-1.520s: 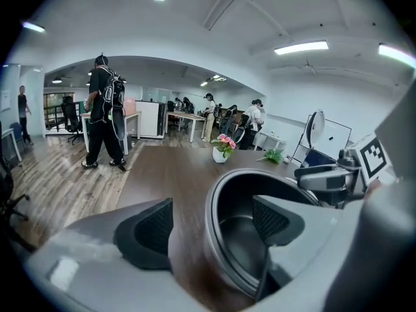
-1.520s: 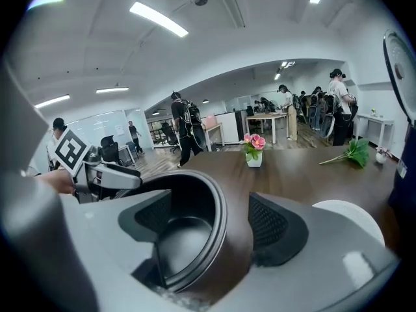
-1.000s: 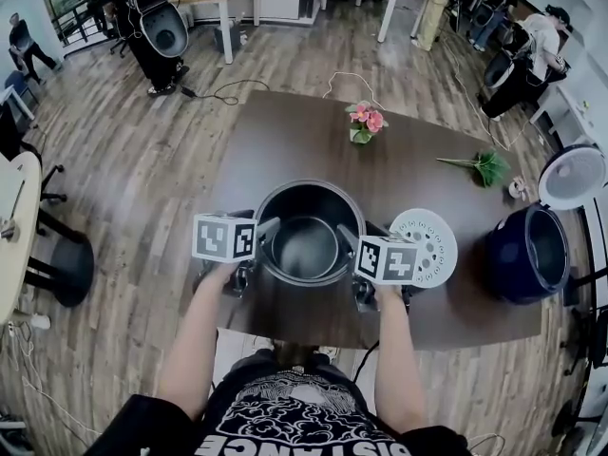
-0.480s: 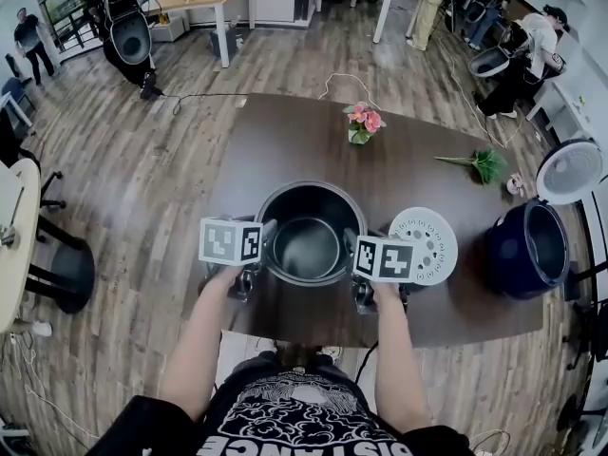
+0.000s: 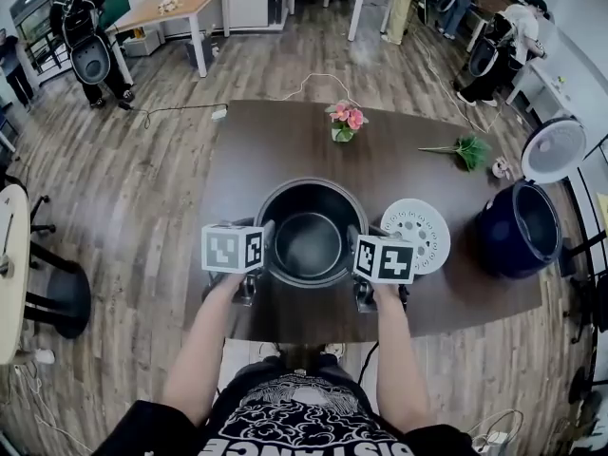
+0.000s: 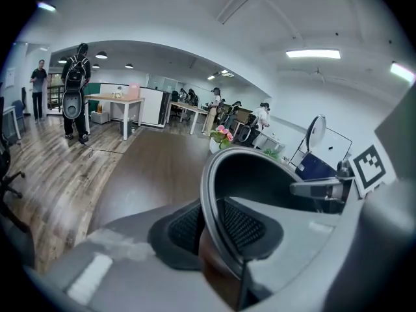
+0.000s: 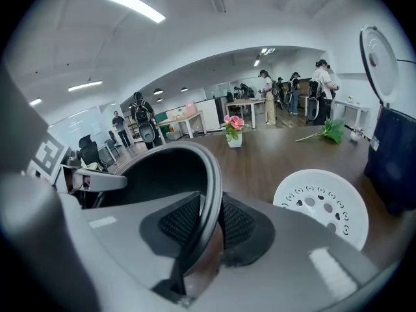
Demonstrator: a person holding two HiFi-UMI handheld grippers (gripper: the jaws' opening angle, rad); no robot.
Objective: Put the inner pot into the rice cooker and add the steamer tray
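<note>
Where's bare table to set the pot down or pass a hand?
Free: the back-left of the table, bordered by the flower vase and the inner pot, plus the strip between them. Crowded: the right side, with steamer tray, green sprig and rice cooker.

Open-plan office: long desks (image 5: 179, 4) on wood-plank floor (image 5: 123, 188), people (image 7: 322, 86) grouped at workstations in back, strip ceiling lights (image 6: 312, 54), dark meeting table (image 5: 275, 150).

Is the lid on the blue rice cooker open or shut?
Open. The white lid stands tipped back from the blue rice cooker, and the head view looks straight down into its dark hollow.
</note>
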